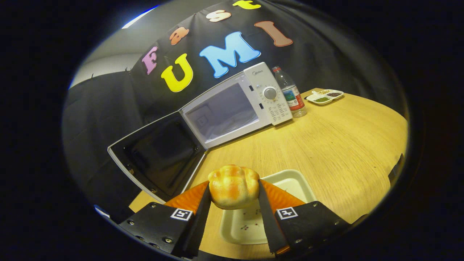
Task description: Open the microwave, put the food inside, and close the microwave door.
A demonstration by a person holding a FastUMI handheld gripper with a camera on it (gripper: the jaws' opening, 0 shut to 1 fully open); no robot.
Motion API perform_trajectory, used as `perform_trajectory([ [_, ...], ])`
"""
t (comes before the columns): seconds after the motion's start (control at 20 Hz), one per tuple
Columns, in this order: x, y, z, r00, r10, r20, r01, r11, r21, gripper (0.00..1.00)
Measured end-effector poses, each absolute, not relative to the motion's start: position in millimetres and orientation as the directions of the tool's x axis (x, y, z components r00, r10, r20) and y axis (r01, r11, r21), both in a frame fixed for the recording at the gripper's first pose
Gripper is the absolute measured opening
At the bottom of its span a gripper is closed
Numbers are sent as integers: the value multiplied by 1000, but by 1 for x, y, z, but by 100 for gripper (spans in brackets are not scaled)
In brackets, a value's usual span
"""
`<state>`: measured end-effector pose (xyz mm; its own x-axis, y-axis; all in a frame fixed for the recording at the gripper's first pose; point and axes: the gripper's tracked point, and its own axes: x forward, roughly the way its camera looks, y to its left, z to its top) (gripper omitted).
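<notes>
Claw [233,197] pinching bun [233,191] above tray [290,181], microwave [235,105] door [159,156] wide open ahead.

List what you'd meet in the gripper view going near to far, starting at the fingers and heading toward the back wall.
hand-held gripper shut on the bread roll → white tray under it → open microwave door → microwave → water bottle → divided dish at the table's far edge.
</notes>
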<state>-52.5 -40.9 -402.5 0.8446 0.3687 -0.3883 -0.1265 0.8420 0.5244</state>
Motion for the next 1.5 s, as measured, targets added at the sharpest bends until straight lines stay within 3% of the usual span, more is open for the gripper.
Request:
perform_trajectory([
  [0.4, 44, 8, -344, 894, 358, -270, -77, 716, 693, 69],
  [1.0, 180, 38, -348, 934, 225, -277, 21, 740, 672, 69],
  [1.5, 297, 60, -397, 932, 150, -329, 90, 784, 614, 69],
])
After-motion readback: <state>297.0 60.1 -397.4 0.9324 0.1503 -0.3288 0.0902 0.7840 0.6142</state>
